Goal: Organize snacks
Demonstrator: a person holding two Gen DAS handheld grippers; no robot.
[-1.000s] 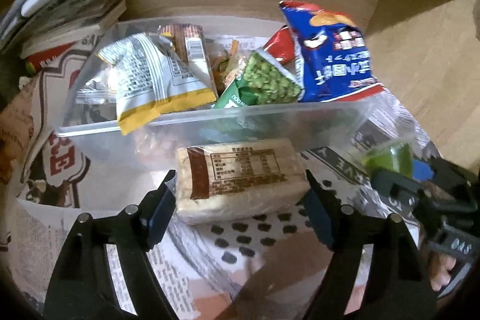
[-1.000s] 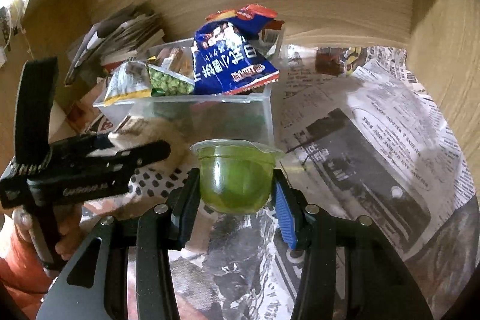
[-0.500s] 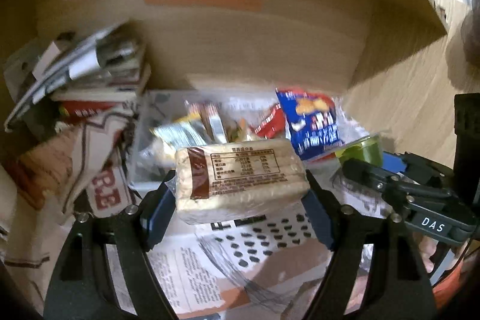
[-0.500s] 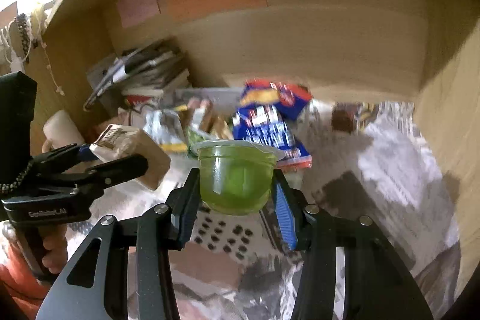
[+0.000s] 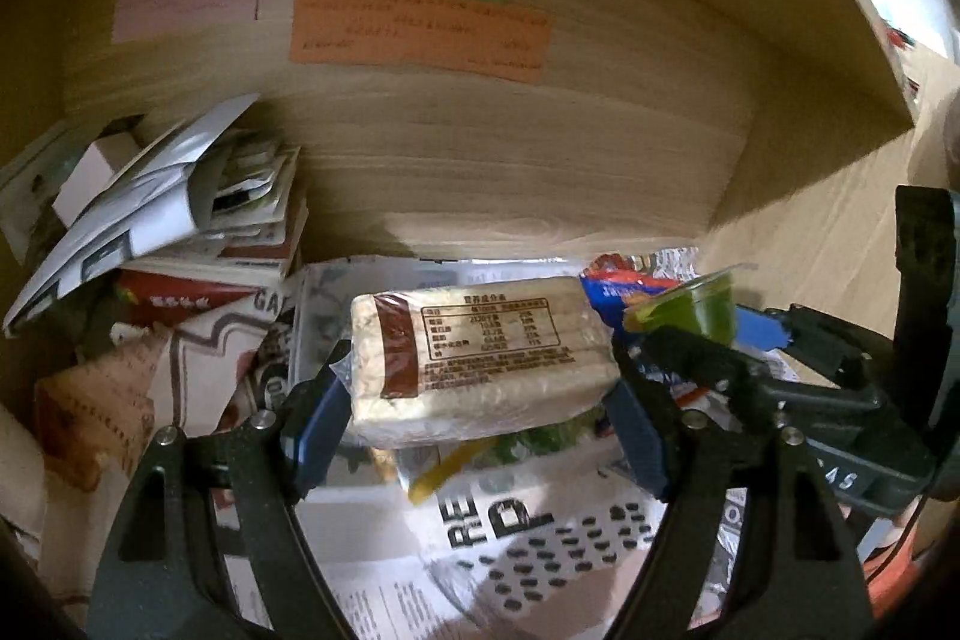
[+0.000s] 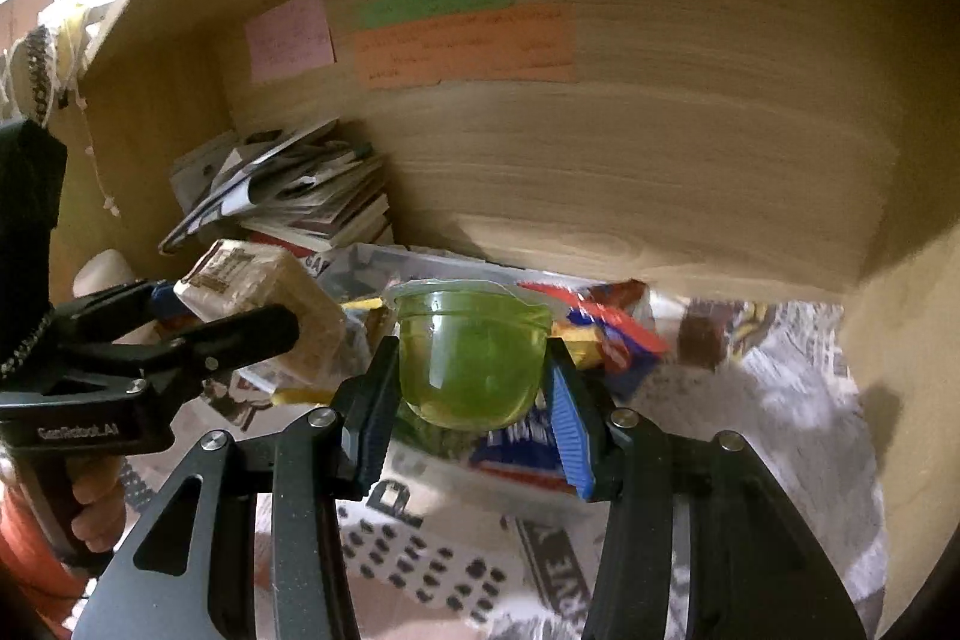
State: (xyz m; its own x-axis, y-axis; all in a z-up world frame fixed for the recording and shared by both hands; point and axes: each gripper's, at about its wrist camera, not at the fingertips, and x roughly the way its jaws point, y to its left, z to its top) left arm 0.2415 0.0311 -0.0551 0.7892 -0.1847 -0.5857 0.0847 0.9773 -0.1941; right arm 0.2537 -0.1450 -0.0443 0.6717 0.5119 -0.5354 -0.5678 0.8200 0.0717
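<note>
My left gripper (image 5: 477,403) is shut on a wrapped beige cracker pack (image 5: 480,352) with a printed nutrition label and holds it in the air above the clear snack bin (image 5: 336,280). My right gripper (image 6: 471,409) is shut on a green jelly cup (image 6: 471,358) and holds it raised beside the cracker pack (image 6: 270,304). The bin (image 6: 420,262) holds several snack bags, among them a blue chip bag (image 6: 612,334). The left gripper shows in the right wrist view (image 6: 198,322) and the right gripper with the cup in the left wrist view (image 5: 690,316).
A stack of books and papers (image 5: 180,214) lies at the back left. Newspaper (image 6: 780,400) covers the shelf floor. A wooden back wall (image 5: 480,148) carries pink, green and orange notes (image 5: 420,34). A wooden side wall (image 6: 900,400) stands at the right.
Both grippers have risen with their loads from in front of the bin to above it. The bin now sits low and mostly hidden behind the held items.
</note>
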